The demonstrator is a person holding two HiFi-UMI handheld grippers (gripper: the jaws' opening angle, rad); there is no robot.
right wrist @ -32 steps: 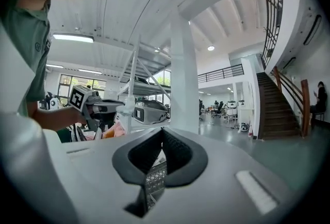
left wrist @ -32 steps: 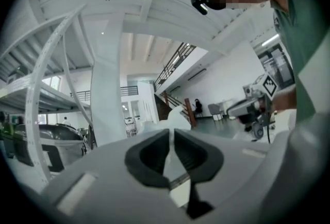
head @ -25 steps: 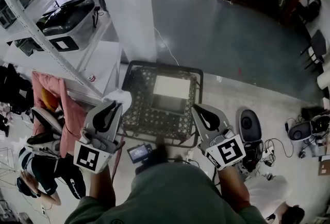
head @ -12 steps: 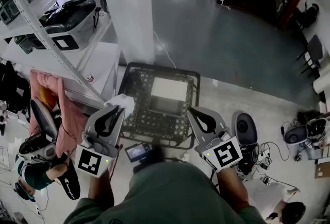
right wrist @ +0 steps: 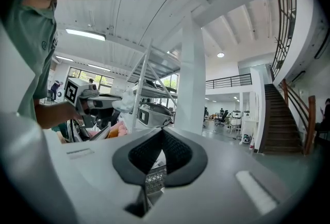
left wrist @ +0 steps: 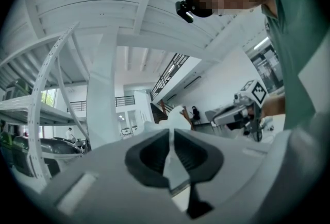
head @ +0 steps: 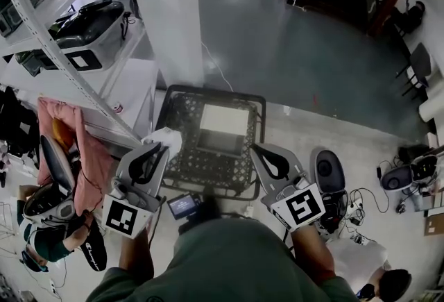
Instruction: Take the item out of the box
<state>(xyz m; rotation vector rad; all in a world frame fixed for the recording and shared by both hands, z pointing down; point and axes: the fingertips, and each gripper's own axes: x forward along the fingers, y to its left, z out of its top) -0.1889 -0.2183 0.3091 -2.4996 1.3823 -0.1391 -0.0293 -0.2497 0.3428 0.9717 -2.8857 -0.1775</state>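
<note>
- Grey smooth floor [head: 298, 51] across an open hall; a black lattice crate [head: 182, 155] stands on a paler stretch near the base of a white pillar [head: 170, 9].
- Metal shelf rack [head: 66, 68] to the crate's left, bearing grey lidded bins [head: 90, 26]. A pink cloth [head: 73, 137] hangs below it. A dark rounded device [head: 327, 169] and loose cables lie to the crate's right.
- Crate contents, head view: one white flat panel [head: 223, 118] on the far side, with a darker piece just nearer.
- White crumpled item [head: 165, 139]: out of the crate, in the air over its left rim, at the tip of the left gripper [head: 158, 151].
- Left gripper view alone shows the grip: jaws drawn nearly together, pinching the white item. The item runs down the slit between the pads and bunches up beyond the tips.
- Right gripper [head: 258, 151]: level over the crate's near right corner.
- Right gripper view alone shows its pads meeting at the tips with nothing pinched. Crate lattice shows through the gap lower down. The left gripper with the item is off to the left, and a staircase [right wrist: 286, 115] is at far right.
</note>
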